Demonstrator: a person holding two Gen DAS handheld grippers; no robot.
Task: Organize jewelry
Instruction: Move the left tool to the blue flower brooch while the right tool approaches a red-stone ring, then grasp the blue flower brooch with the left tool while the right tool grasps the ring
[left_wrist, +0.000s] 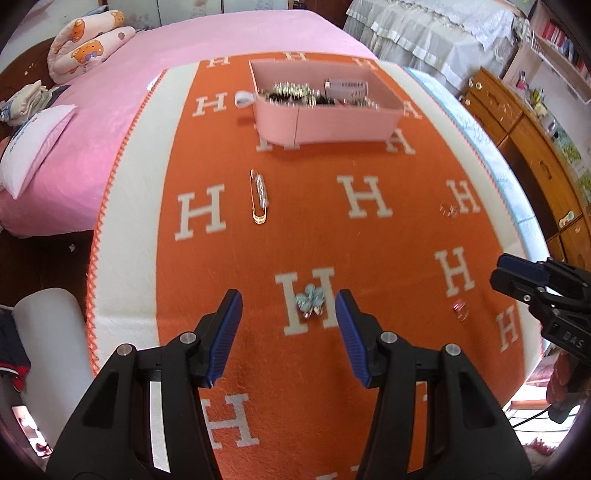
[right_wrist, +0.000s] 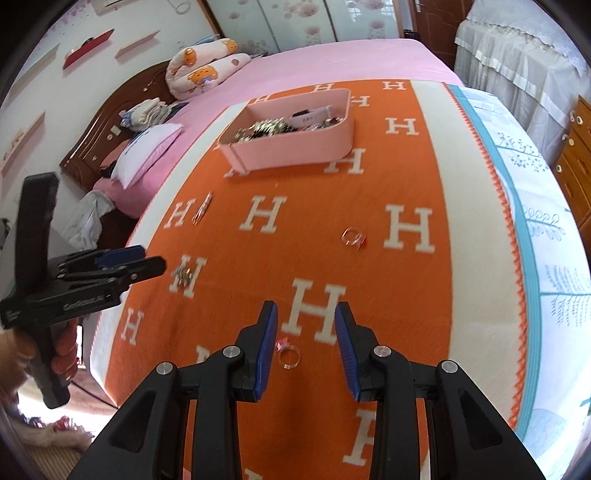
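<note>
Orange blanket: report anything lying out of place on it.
Four pieces lie loose on the orange H-patterned blanket rather than in the pink plastic box: a pale blue flower brooch, a long gold hair clip, a clear ring with a pink stone and another clear ring.

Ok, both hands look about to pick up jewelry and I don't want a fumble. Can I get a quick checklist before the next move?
1. Left tool open, nothing held: ok.
2. Flower brooch lies between its fingers: ok.
3. Right tool open, nothing held: ok.
4. Ring centred between its fingers: not ok, it sits near the left finger.
5. Pink box has room: cannot tell.
6. The two tools are apart: ok.
</note>
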